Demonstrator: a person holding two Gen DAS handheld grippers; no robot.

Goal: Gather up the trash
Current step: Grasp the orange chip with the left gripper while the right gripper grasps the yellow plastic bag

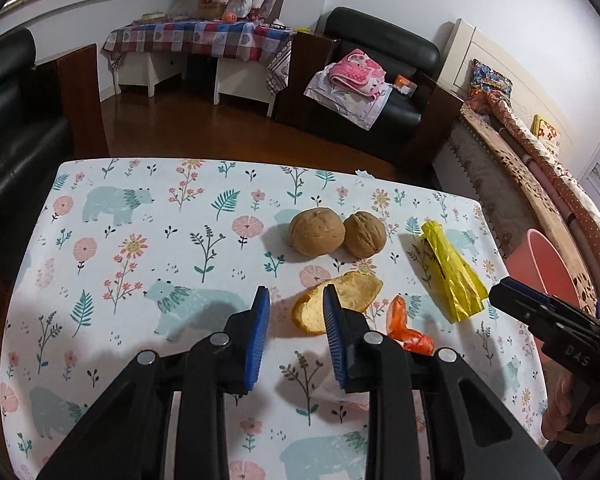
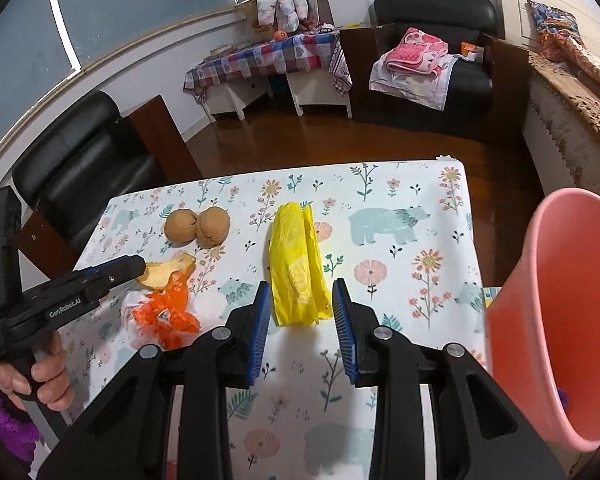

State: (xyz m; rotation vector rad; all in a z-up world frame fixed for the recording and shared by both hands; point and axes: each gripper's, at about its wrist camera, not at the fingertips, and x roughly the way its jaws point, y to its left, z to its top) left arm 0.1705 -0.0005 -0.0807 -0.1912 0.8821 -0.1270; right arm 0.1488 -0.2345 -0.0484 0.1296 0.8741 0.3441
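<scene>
Left wrist view: the left tool [image 1: 294, 300] hangs over the surface [image 1: 140, 248] with its blue pads apart and nothing pressed between them. Its right-hand pad [image 1: 334, 336] overlaps the near edge of a piece of pale orange peel [image 1: 354, 294], but whether it touches the peel cannot be told. Just right of that pad lies a crumpled orange wrapper [image 1: 410, 330]. Beyond the peel sit two walnuts [image 1: 338, 233], touching each other. To the right of them lies a yellow plastic bag [image 1: 452, 274], rolled lengthwise, and the tip of the right tool [image 1: 500, 294] reaches in near the bag's closer end. Past the right edge of the surface stands a pink bucket [image 1: 540, 264].

In the right wrist view, the right tool [image 2: 300, 308] also has its pads apart, and the near end of the yellow plastic bag [image 2: 298, 268] lies between the two fingertips [image 2: 262, 312] without being pinched. The left tool [image 2: 134, 268] enters from the left, held by a hand [image 2: 46, 376] in a purple sleeve [image 2: 4, 420]; its tip is over the orange peel [image 2: 168, 268], with the orange wrapper [image 2: 168, 312] just below it. The walnuts [image 2: 198, 226] lie farther back. The pink bucket [image 2: 556, 312] stands just beside the right edge of the surface [image 2: 400, 240], tilted open toward the camera.
</scene>
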